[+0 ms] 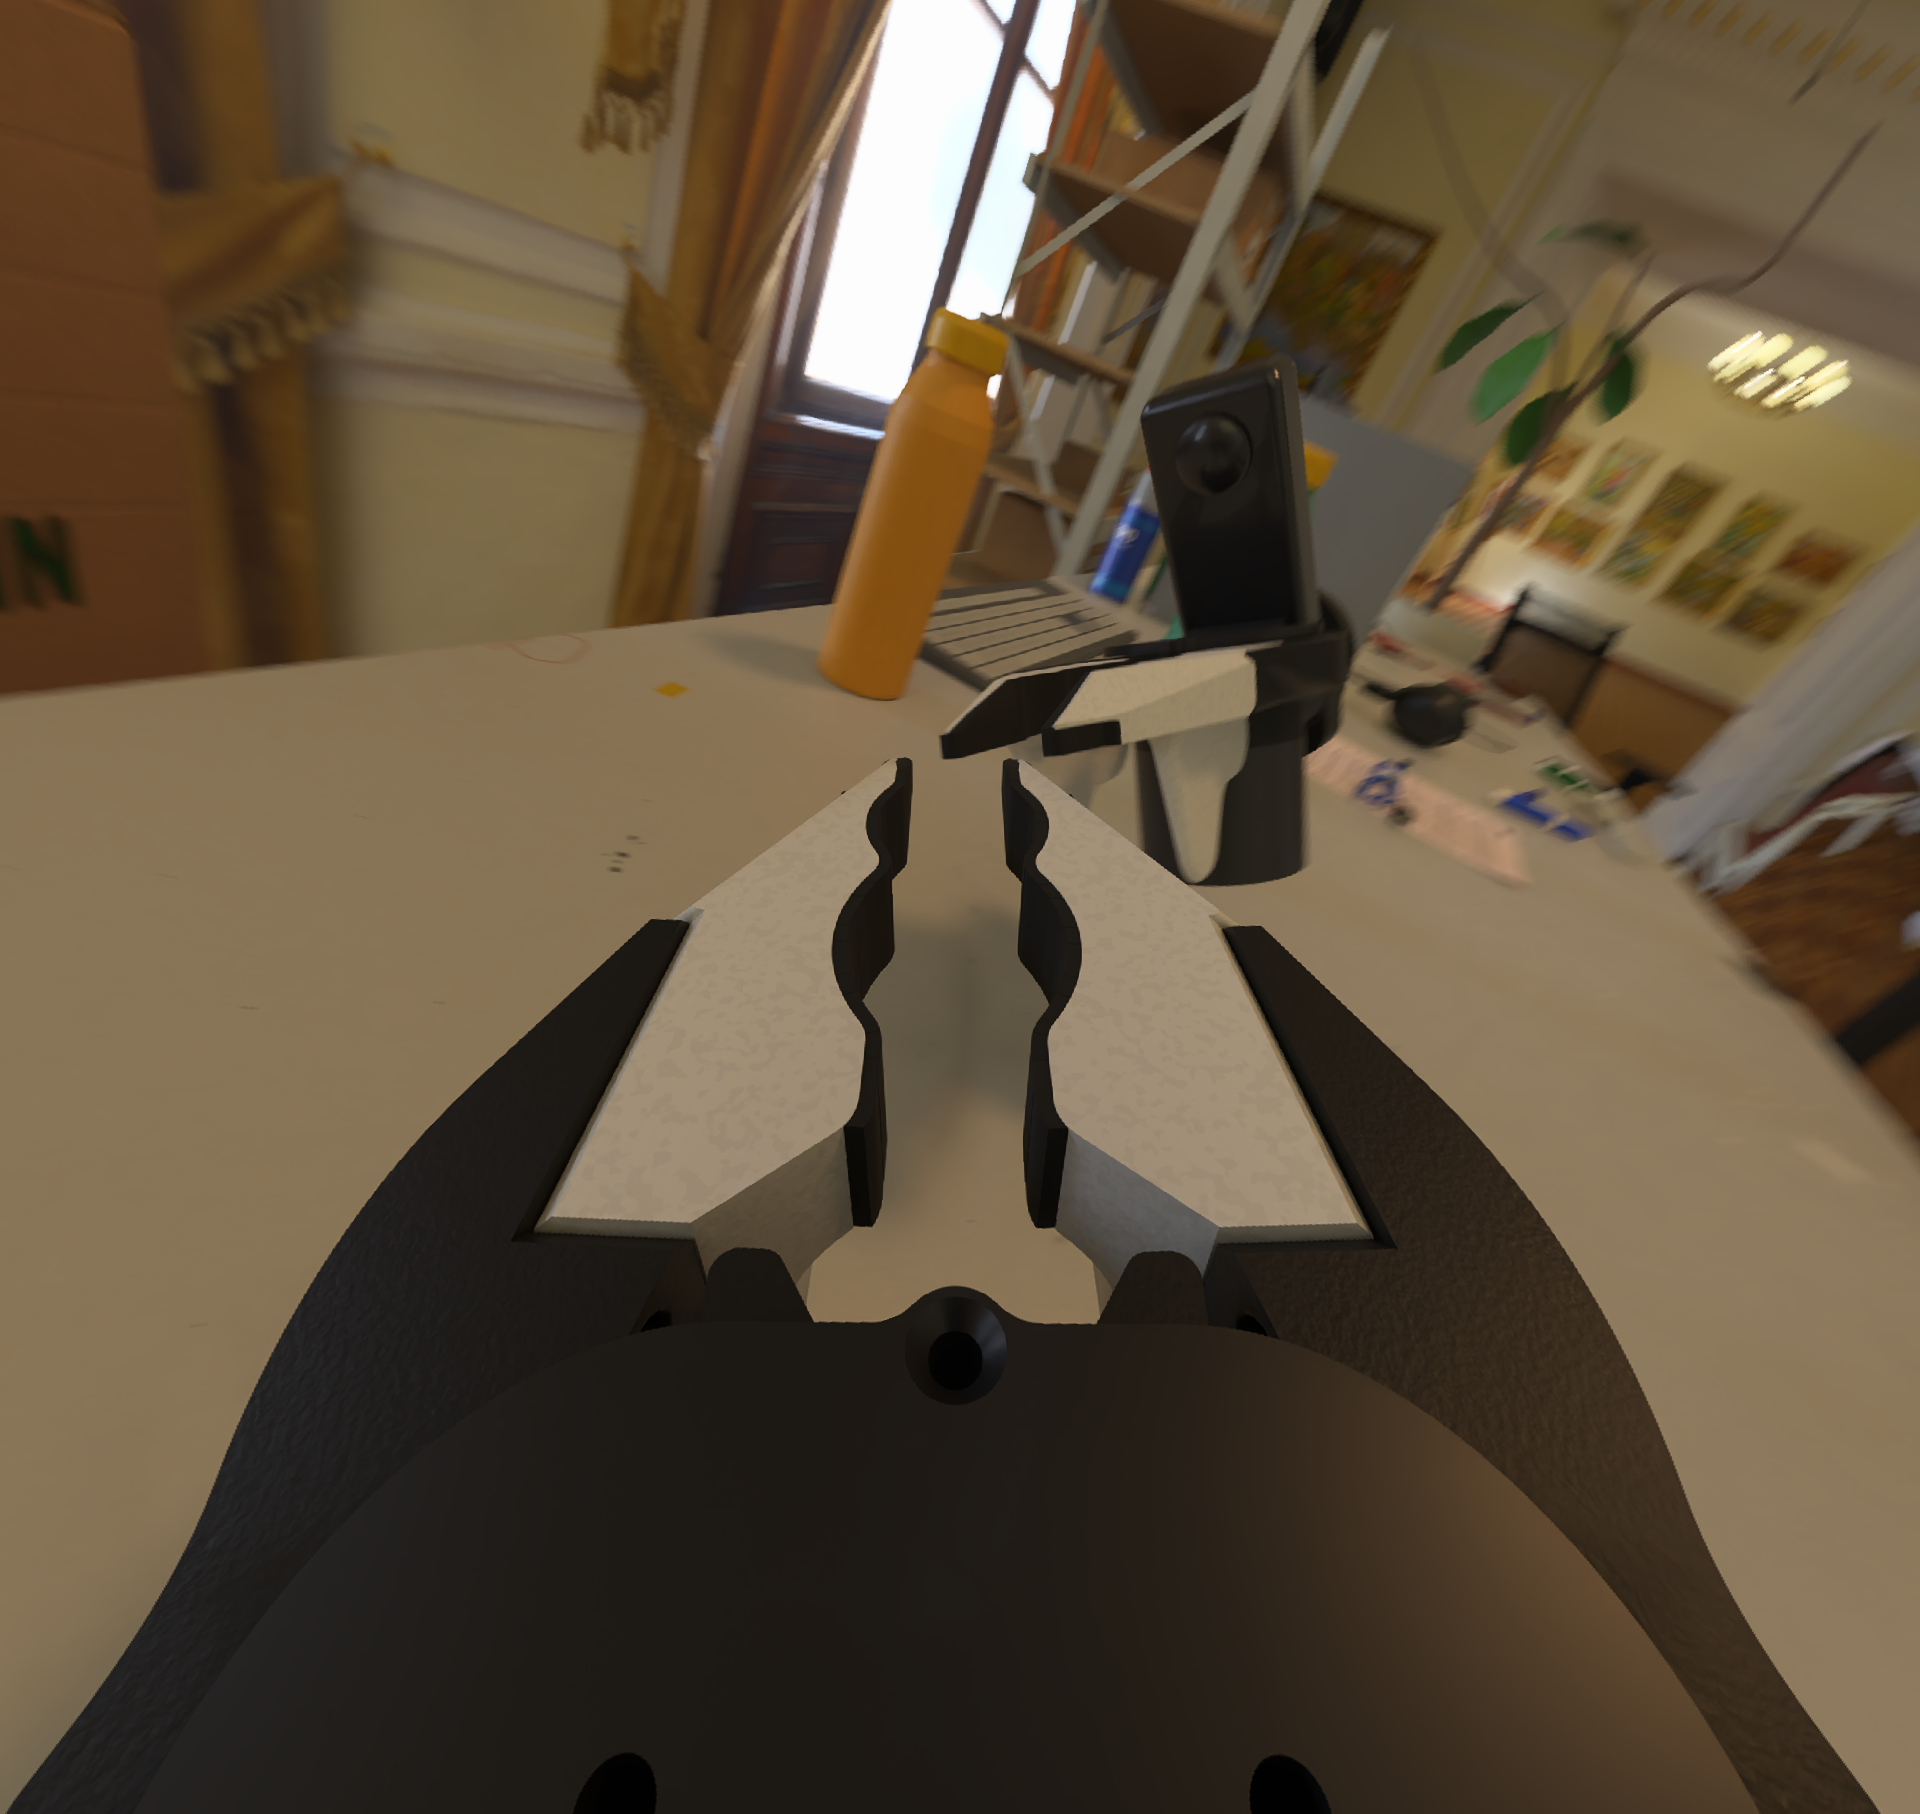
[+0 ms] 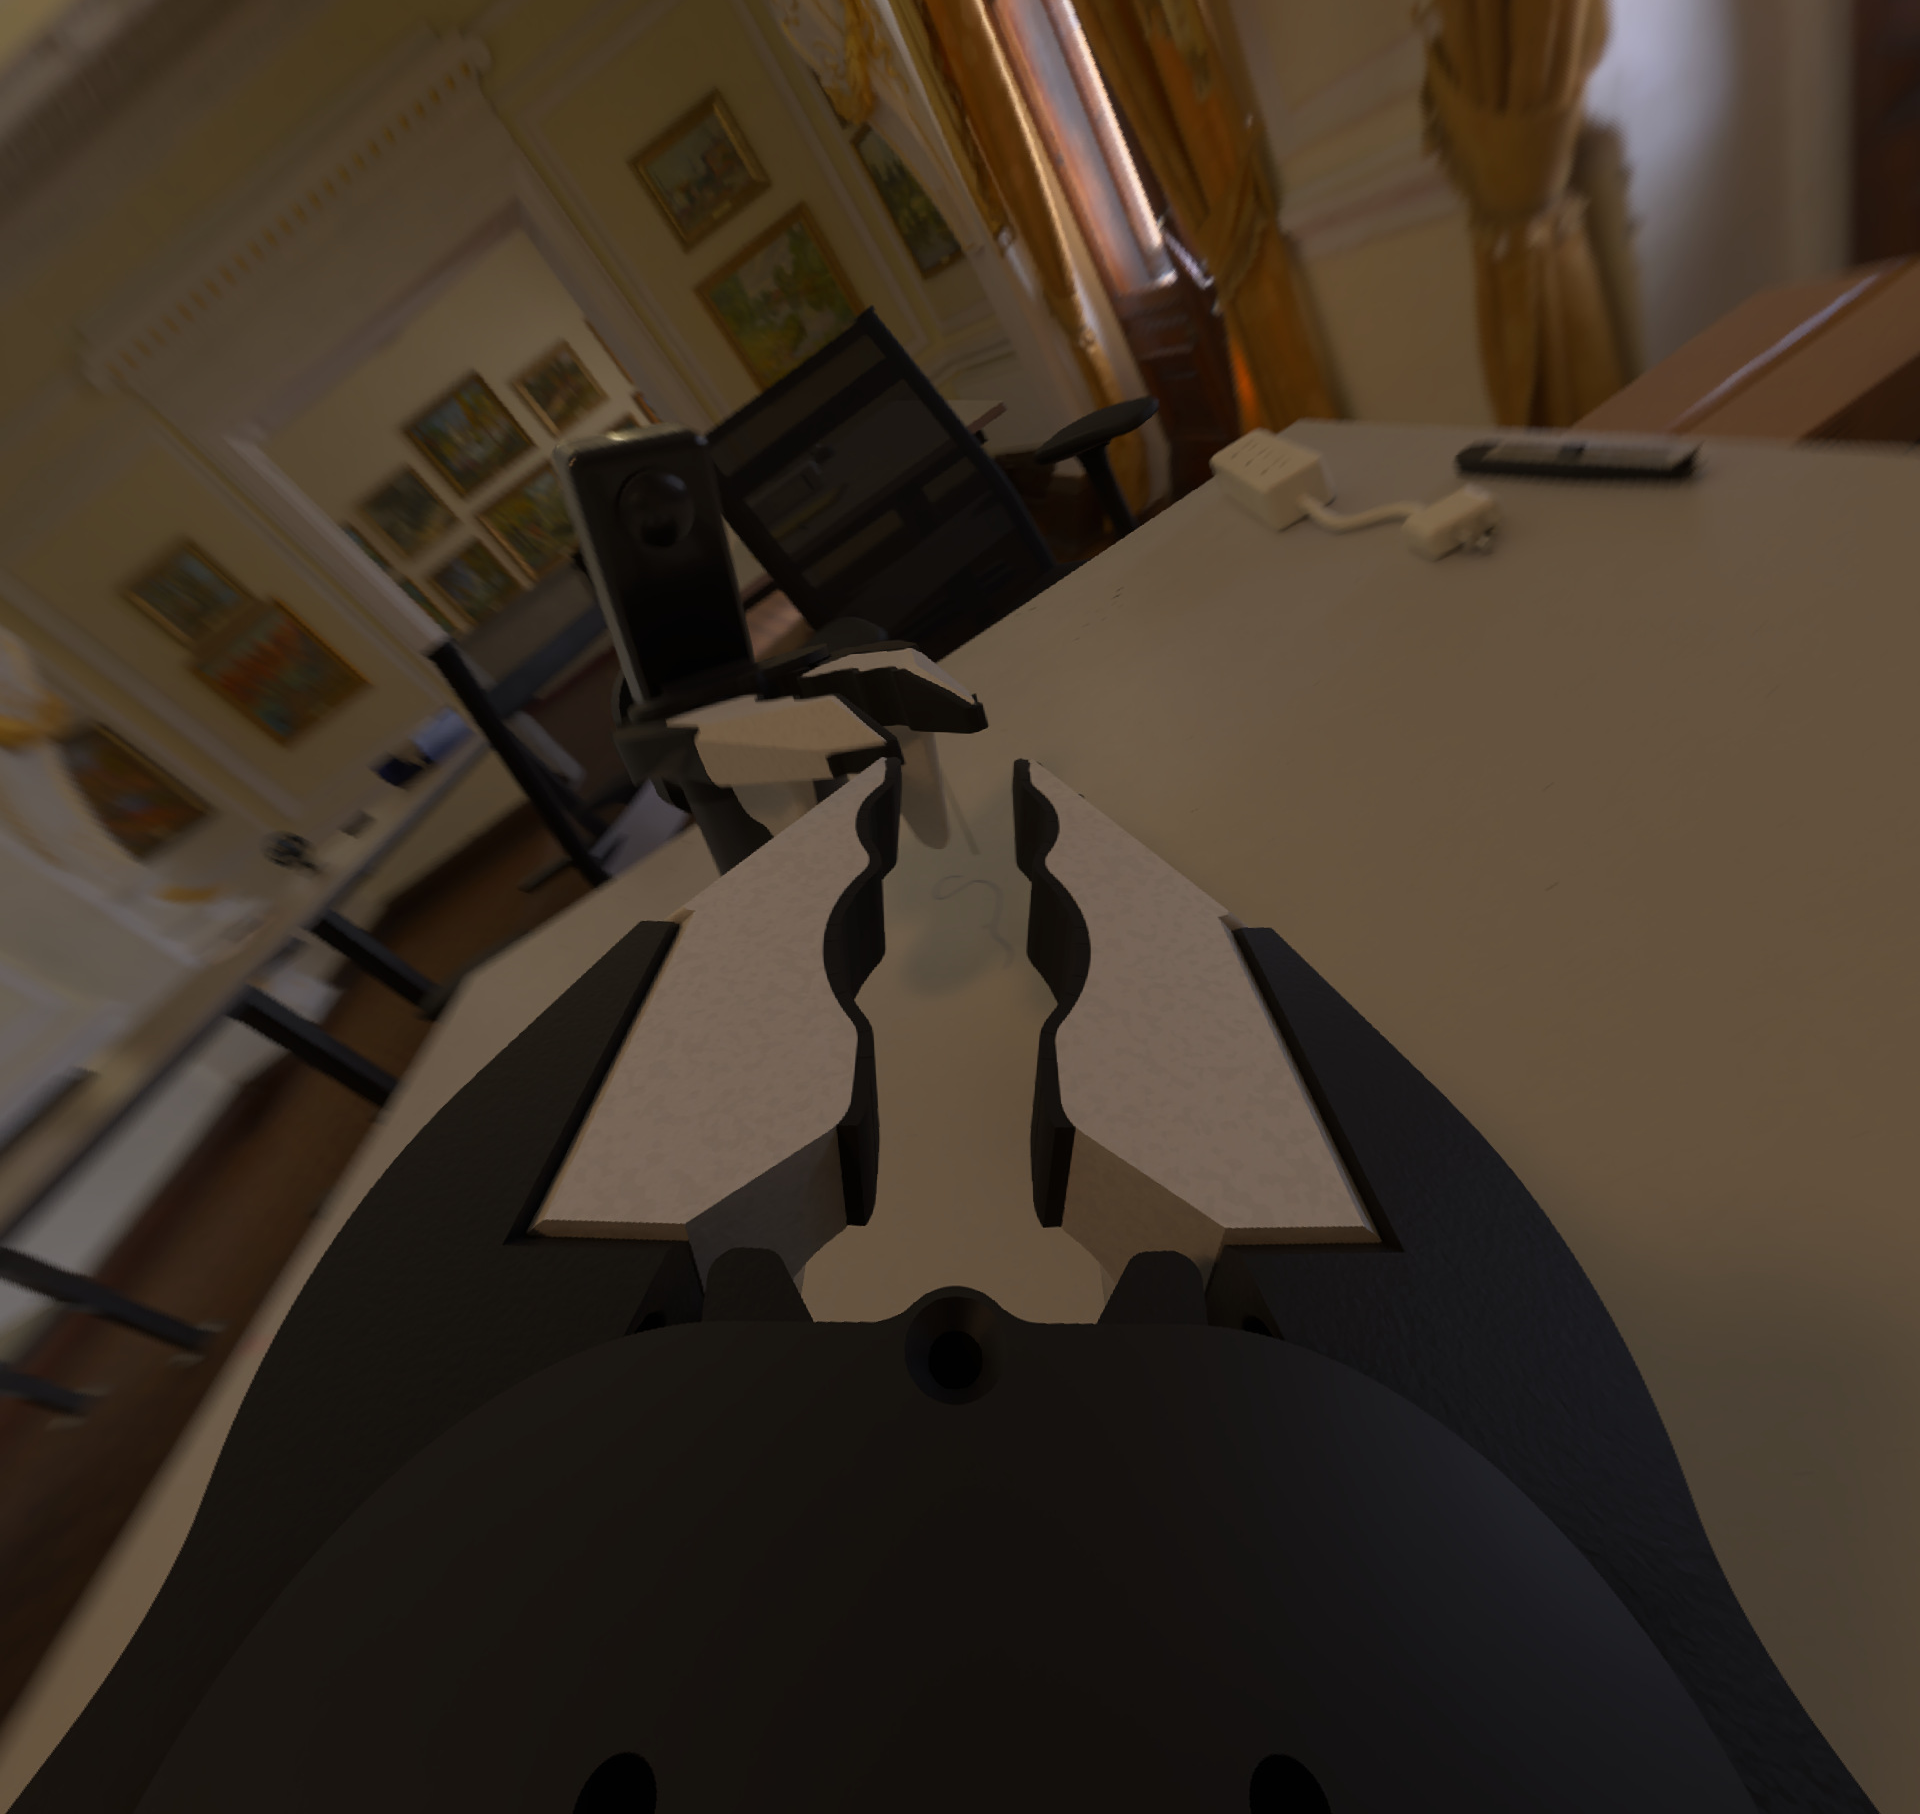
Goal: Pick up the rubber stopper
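Both tongs are partly open and hold nothing: the left tongs [image 1: 956,777] and the right tongs [image 2: 956,777] hang low over the table [image 1: 312,881], tips pointing toward each other and close together. No stopper can be made out in either view, so where it lies I cannot tell; it may sit below the tips, hidden.

To do this step well, I judge it best to find the stopper first, tipping one camera down at the bare patch between the tips. Then only one pair should go in, with the other drawn back so the fingers do not clash, and it should close gently on the sides.

Counted: two tongs, one orange bottle [image 1: 909,517], one laptop [image 1: 1018,626], one white adapter with cord [image 2: 1273,481], one dark remote [image 2: 1579,458].
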Robot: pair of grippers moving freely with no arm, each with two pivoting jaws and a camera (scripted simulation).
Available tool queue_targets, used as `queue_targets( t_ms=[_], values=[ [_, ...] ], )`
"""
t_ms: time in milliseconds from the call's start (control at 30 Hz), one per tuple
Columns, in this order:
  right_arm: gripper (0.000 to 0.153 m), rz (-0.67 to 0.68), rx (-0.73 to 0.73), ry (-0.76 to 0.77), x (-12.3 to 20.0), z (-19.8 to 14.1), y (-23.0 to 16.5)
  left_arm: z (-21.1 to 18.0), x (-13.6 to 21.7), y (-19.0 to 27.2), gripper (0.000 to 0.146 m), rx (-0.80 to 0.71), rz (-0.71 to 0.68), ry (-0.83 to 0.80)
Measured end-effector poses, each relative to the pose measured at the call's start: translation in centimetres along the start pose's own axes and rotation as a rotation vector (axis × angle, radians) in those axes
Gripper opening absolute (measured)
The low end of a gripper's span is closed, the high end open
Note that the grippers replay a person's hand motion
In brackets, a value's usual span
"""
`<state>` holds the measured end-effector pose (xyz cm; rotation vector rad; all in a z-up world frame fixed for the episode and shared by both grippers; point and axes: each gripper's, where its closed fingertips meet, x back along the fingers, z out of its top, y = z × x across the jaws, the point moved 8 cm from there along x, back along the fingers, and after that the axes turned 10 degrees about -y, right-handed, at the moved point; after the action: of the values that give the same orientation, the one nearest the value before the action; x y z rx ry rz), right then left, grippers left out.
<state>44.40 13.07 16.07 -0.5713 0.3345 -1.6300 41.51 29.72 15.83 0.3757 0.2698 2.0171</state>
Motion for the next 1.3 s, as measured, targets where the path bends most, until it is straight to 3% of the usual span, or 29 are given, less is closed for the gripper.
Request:
queue_targets(
  t_ms=[133,200,267,400,500,567,633,700,800,933,1033,1167,1233,1300],
  values=[
    [0.034,-0.143,0.324,-0.001,-0.3,-0.1,-0.9,0.2,0.5,-0.6,0.017,0.179,-0.178,0.063],
    [0.034,-0.212,0.508,-0.007,-0.7,-0.4,-1.7,0.3,0.8,-0.8,0.016,0.252,-0.260,0.099],
    [0.032,-0.248,0.604,-0.015,-1.0,-0.8,-2.4,0.4,1.2,-1.4,0.016,0.296,-0.274,0.104],
    [0.029,-0.212,0.577,-0.018,-0.1,0.2,-3.6,1.2,3.3,-1.9,0.016,0.324,-0.225,0.088],
    [0.033,-0.176,0.561,-0.158,1.6,-0.4,-6.0,0.0,5.5,-0.3,0.016,0.380,-0.239,0.021],
    [0.034,-0.089,0.538,-0.341,2.4,-3.1,-7.6,-2.2,7.2,1.3,0.016,0.414,-0.245,-0.062],
    [0.036,-0.080,0.503,-0.541,2.6,-6.9,-8.3,-4.8,8.6,3.0,0.016,0.458,-0.231,-0.146],
    [0.040,-0.094,0.481,-0.638,2.2,-10.3,-8.2,-7.0,9.5,4.5,0.016,0.521,-0.235,-0.186],
    [0.046,-0.129,0.522,-0.697,1.2,-13.3,-7.7,-8.7,9.9,5.9,0.016,0.648,-0.256,-0.148],
    [0.046,-0.183,0.667,-0.761,0.0,-14.5,-7.5,-9.4,10.3,6.8,0.016,0.753,-0.285,-0.060],
    [0.043,-0.173,0.666,-0.832,-0.6,-15.1,-7.0,-9.9,10.6,7.1,0.016,0.761,-0.265,-0.043],
    [0.024,-0.131,0.632,-0.808,-0.7,-15.3,-6.4,-10.0,10.6,7.2,0.016,0.746,-0.266,-0.029],
    [0.024,-0.114,0.627,-0.801,-0.9,-15.1,-6.4,-10.0,10.4,7.3,0.016,0.720,-0.261,-0.040],
    [0.024,-0.052,0.540,-0.700,-1.3,-14.0,-6.8,-9.7,10.2,7.5,0.016,0.665,-0.298,-0.034]
  ],
)
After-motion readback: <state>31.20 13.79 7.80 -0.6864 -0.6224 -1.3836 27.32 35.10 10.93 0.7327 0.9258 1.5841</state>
